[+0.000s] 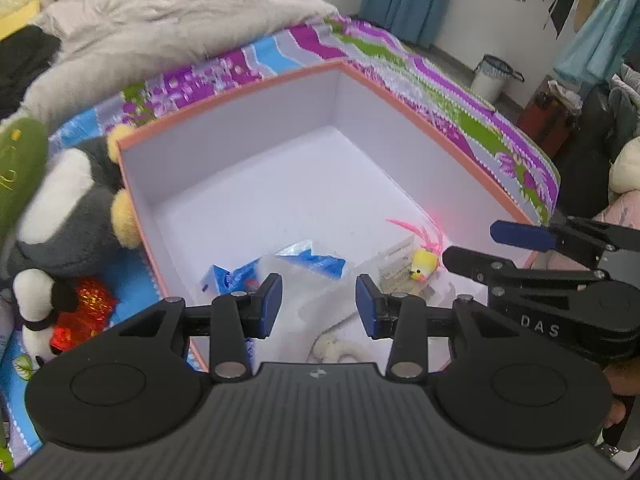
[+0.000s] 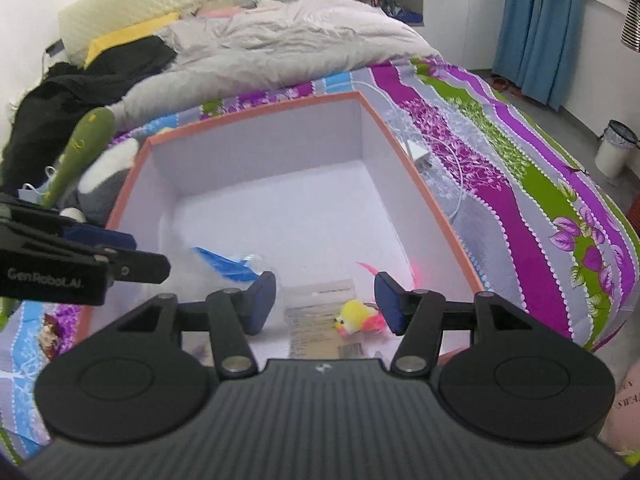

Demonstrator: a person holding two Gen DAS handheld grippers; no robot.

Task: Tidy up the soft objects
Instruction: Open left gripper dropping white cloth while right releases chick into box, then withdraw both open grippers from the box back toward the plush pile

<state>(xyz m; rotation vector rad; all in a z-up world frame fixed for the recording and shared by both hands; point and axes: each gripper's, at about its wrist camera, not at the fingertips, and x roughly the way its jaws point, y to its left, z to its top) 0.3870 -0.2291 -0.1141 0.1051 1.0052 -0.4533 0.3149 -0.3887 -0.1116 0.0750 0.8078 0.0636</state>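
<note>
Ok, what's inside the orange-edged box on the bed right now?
Inside the box: a small yellow toy bird with pink feathers, clear packaging with blue parts, a printed paper slip and something white and fluffy. The near corner is hidden behind the grippers.

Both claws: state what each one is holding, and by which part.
Nothing. The left claw and right claw both hang open above the box, empty; the yellow chick toy lies loose inside.

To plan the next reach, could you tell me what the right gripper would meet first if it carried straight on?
Probably the small yellow-and-pink toy lying on the box floor, just between the open jaws of the right gripper; depth is uncertain.
</note>
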